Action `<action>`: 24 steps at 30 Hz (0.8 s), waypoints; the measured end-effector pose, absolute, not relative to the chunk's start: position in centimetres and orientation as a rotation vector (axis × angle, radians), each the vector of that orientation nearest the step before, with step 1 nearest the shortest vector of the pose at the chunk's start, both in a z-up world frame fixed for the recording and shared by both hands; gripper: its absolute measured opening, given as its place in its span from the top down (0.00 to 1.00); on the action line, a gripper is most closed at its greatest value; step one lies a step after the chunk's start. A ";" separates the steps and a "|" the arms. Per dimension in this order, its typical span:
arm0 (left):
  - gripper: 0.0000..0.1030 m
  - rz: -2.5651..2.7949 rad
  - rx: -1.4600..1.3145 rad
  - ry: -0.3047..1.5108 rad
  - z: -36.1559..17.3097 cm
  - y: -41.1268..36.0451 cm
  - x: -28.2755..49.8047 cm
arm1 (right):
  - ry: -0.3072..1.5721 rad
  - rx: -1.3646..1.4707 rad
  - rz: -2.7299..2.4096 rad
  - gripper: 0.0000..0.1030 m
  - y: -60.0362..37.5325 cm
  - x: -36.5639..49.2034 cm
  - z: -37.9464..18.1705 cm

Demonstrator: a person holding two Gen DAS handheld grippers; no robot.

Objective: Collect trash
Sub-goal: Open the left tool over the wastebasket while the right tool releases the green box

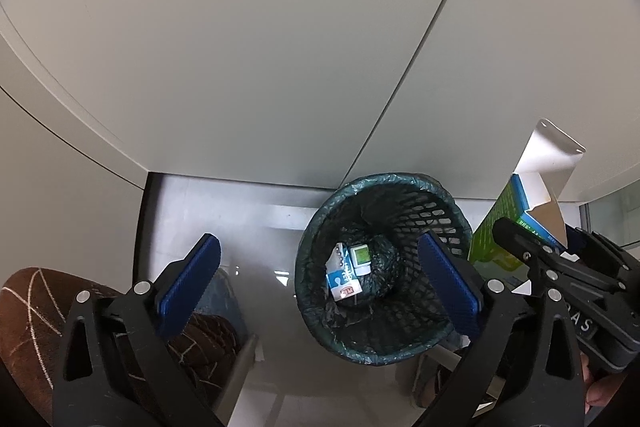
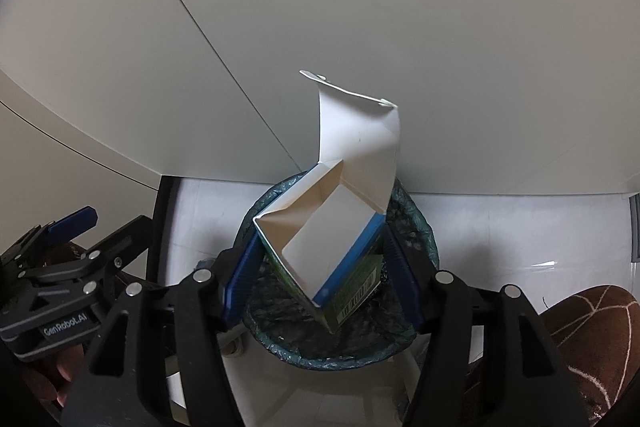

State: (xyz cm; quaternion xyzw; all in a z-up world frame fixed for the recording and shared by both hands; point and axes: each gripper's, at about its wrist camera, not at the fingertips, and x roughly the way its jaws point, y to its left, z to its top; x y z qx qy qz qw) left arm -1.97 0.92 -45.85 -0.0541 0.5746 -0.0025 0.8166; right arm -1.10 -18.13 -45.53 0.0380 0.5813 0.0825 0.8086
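The right tool [image 2: 320, 279] is clamped on an opened green-and-blue carton [image 2: 320, 247], its ribbed blue pads pressing both sides; the carton hangs directly above the waste basket [image 2: 416, 227], white flap raised; a barcode shows on its green face. The left tool [image 1: 320, 283] stands with its fingers spread wide and nothing between them, above and in front of the basket. Only the left wrist view shows the basket's inside: black lattice walls, crinkled dark-green liner [image 1: 360, 187], a blue-and-white packet [image 1: 342, 279] and a small green-and-white box [image 1: 361, 258] at the bottom; there the carton [image 1: 516, 223] appears just right of the rim.
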 end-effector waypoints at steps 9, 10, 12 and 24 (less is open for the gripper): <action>0.06 -0.001 -0.127 1.222 -45.9 1.2 -2.2 | 1.254 0.070 0.155 0.35 -17.7 -1.2 -46.4; 0.06 -0.003 -0.128 1.222 -45.9 1.1 -2.2 | 1.257 0.071 0.154 0.34 -17.7 -1.4 -46.4; 0.06 -0.006 -0.128 1.220 -45.8 1.0 -2.2 | 1.259 0.075 0.150 0.29 -17.7 -1.5 -46.4; 0.06 -0.011 -0.172 1.195 -43.6 1.6 -2.6 | 1.207 0.107 0.144 0.09 -18.7 -3.5 -43.2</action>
